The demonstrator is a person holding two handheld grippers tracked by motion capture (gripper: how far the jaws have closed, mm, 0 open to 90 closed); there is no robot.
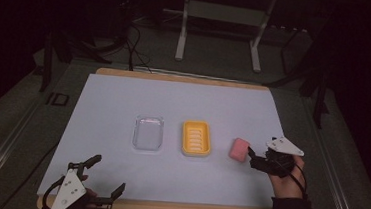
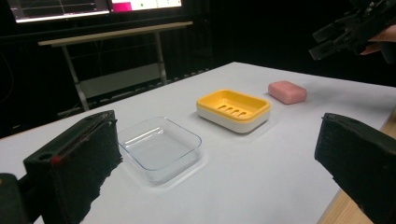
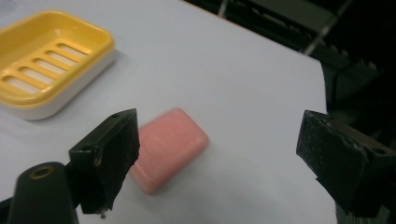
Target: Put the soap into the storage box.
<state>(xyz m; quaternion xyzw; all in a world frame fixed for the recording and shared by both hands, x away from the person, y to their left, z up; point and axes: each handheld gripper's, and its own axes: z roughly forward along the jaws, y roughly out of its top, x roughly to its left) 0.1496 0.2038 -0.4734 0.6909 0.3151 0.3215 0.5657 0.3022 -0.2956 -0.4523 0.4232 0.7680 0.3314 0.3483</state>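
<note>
a: pink soap (image 3: 167, 148) lay right of the yellow dish (image 1: 196, 138), right gripper (image 3: 212, 161) spread wide beside it.

b: looked slick, probably firm; take its long sides. left gripper (image 1: 107, 177) gaped too, near left.

A white sheet (image 1: 123, 104) covers most of a wooden table (image 1: 185, 78), whose bare edge shows along the far and near sides. Beyond the table's far edge stands a white metal frame (image 1: 220, 17) on two legs, with dark cables (image 1: 133, 40) trailing on the grey floor (image 1: 212, 56) beside it. Past the table, lit monitors (image 2: 93, 5) glow.
</note>
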